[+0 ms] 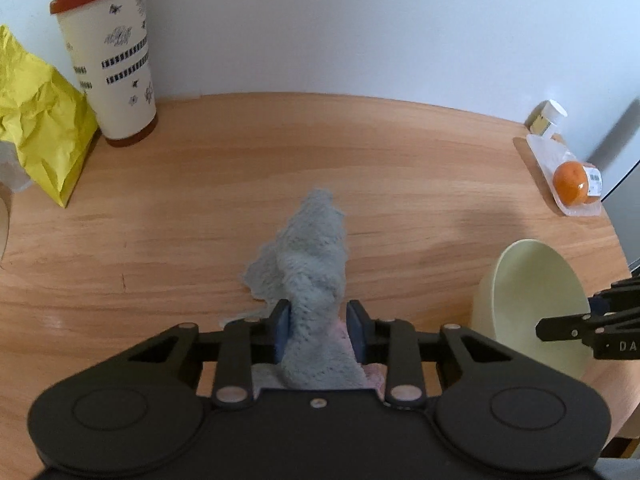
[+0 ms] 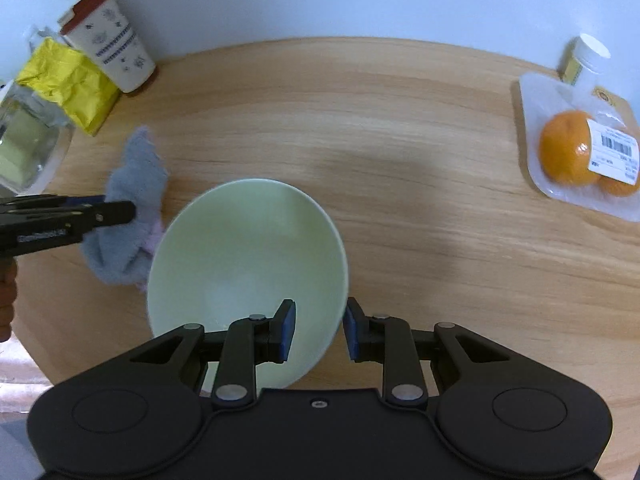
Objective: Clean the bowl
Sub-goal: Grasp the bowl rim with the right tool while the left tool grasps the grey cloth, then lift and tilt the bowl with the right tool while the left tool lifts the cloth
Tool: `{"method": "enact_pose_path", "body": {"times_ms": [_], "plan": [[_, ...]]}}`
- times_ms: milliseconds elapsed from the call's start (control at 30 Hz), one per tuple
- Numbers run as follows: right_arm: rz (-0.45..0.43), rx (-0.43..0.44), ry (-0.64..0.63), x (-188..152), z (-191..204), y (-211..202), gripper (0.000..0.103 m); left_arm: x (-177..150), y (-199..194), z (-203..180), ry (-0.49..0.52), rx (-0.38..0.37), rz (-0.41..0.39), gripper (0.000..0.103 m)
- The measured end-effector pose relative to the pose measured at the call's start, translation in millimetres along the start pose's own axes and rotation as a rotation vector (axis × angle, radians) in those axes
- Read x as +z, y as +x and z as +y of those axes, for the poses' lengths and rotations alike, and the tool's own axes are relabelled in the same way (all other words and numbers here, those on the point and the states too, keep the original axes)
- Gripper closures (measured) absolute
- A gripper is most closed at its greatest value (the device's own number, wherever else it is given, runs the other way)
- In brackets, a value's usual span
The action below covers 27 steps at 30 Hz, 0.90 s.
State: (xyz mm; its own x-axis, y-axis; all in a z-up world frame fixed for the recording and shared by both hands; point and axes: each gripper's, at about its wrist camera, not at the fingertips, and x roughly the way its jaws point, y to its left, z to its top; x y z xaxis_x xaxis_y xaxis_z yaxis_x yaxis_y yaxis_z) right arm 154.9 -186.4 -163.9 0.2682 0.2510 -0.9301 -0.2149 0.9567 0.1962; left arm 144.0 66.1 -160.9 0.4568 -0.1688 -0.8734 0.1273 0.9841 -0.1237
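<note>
Table (image 2: 400, 160) centre clear; clutter at edges.

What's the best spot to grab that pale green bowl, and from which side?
By the rim: the bowl has thin, open walls and no handle. Come from above at its near edge, one finger inside and one outside, as the right gripper does now.

A lidded tumbler (image 1: 110, 56) stands beside a yellow bag (image 1: 38, 120); wrapped oranges (image 2: 580, 152) (perhaps two) lie well apart.

wall (image 1: 360, 20): plain white | table (image 1: 200, 184): round, light wood grain | light: soft, even
</note>
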Motion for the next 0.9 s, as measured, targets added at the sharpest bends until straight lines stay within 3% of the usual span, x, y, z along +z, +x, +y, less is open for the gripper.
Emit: {"method": "enact_pose_path", "body": {"times_ms": [67, 133, 333, 433, 567, 667, 900], "plan": [[0.005, 0.005, 0.009, 1, -3, 2, 0.073, 1, 0, 2, -0.009, -0.007, -0.001, 0.090], [0.013, 0.014, 0.023, 1, -6, 4, 0.072, 2, -2, 2, -0.004, -0.018, -0.004, 0.093], [0.017, 0.077, 0.103, 7, -21, 8, 0.070, 5, -6, 1, 0.027, 0.014, -0.003, 0.098], [0.027, 0.143, 0.141, 9, -28, 12, 0.067, 8, -11, 4, -0.011, -0.019, -0.019, 0.098], [0.061, 0.137, 0.141, 7, -27, 19, 0.067, 16, -26, 5, -0.044, -0.047, -0.062, 0.098], [0.064, 0.113, 0.115, 4, -25, 22, 0.082, 21, -36, 6, -0.064, -0.069, -0.082, 0.098], [0.052, 0.133, 0.048, 8, -25, 15, 0.089, 27, -41, 0, -0.058, -0.125, -0.090, 0.098]]}}
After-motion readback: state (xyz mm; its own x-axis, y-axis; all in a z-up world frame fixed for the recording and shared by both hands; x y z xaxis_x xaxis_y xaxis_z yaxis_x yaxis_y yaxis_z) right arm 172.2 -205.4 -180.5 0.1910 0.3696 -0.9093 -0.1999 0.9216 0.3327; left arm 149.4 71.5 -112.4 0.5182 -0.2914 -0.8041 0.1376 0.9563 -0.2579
